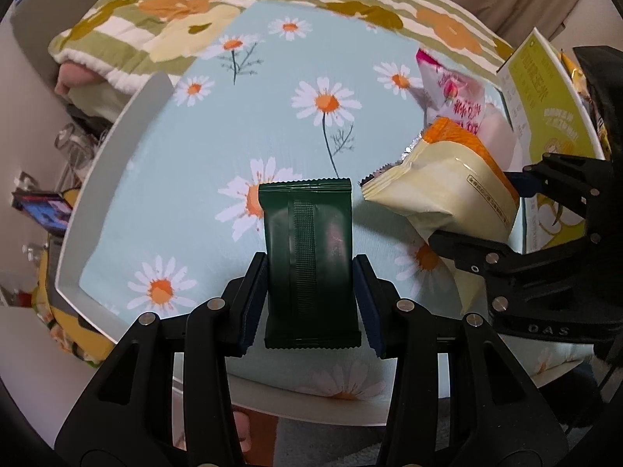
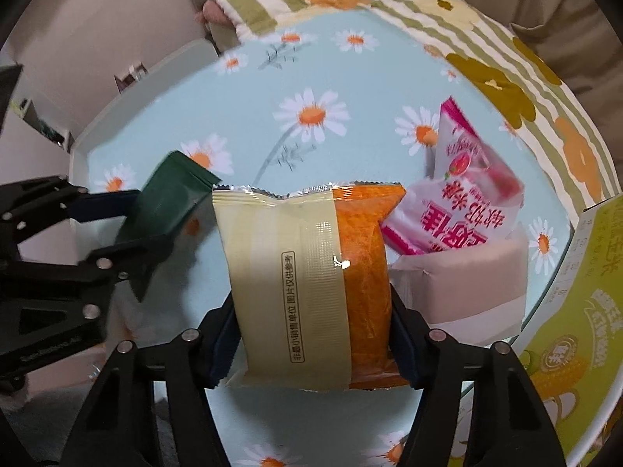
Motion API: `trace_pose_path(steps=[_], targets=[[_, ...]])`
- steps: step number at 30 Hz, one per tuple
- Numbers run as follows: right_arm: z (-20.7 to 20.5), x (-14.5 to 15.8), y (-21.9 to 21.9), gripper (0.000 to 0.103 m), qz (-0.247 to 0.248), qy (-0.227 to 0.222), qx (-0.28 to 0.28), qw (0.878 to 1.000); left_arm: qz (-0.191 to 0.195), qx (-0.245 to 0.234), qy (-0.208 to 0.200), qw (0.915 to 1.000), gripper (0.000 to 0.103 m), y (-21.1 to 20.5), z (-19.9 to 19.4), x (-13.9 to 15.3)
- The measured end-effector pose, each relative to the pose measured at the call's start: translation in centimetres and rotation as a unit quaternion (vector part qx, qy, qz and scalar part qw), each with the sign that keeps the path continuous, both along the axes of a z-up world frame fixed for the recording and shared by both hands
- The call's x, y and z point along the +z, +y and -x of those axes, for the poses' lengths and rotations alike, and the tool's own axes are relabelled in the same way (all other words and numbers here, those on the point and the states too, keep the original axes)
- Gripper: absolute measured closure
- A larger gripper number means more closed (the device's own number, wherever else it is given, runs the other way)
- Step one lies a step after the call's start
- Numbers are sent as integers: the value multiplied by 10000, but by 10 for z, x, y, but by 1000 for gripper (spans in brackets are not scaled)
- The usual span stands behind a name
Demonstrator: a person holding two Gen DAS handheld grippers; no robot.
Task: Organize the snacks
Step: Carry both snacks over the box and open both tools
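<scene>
Between my left fingers (image 1: 249,307) sits the dark green packet (image 1: 309,260), pinched narrow by the pads on both long edges, back seam facing my camera, held above the daisy-print cloth (image 1: 218,148). So the left gripper (image 1: 309,303) is clamped tight on it, and nothing else touches that packet.

Over on my right, the right gripper (image 2: 311,334) has the cream-and-orange packet (image 2: 311,284) between its pads; both sides press into the wrapper, a wider grip than the left one. No earlier look to compare, so I only call it as closed on the bag.

The left camera sees that same cream packet (image 1: 447,190) from the side, its crimped end poking toward the green one, just apart from it. The right camera shows what the left cannot: the printed back panel of the cream bag, and the green packet (image 2: 167,202) tilted in the other jaws at my left.

Further out, a pink packet (image 2: 463,198) lies just beyond the cream bag, resting against a pale beige bundle (image 2: 467,284). A yellow-green box (image 2: 584,311) stands at the right edge. The cloth lies in a white tray (image 1: 117,148), and a flowered striped quilt (image 1: 163,19) bunches along the far side. The cream bag hides part of the pink one from my left view.
</scene>
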State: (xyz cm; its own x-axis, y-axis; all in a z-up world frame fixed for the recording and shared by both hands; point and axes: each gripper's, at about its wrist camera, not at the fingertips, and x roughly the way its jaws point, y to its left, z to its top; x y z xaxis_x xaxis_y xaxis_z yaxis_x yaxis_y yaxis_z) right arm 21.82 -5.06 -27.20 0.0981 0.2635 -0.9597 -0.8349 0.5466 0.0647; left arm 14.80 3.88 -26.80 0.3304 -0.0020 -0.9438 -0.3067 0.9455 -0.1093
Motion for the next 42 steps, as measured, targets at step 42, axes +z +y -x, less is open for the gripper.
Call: trace_pose_path(steps=[42], targets=[[-17,185,-332,41,-1433,-1097,-4159,8913,453,-2964,-1642,9398,63,-259,-139,168]])
